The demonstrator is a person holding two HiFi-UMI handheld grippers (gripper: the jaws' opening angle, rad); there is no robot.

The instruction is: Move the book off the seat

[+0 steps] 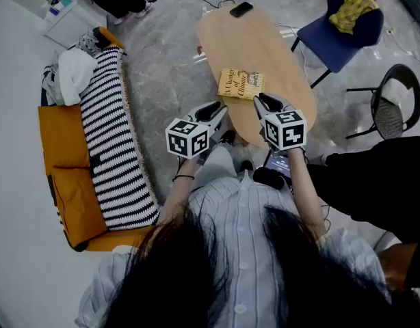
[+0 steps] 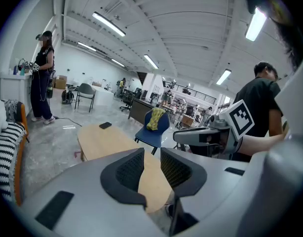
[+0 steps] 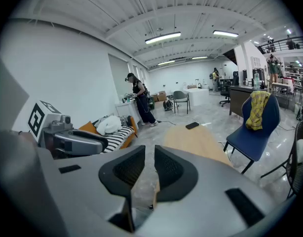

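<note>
Overhead and two low views, shared table (image 1: 258, 46)

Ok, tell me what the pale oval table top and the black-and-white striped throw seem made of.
Pale oval table top: probably wood or wood-look laminate, smooth matt finish, even tan colour. Black-and-white striped throw: woven cloth, soft and matt; a fringe runs along its edge.
</note>
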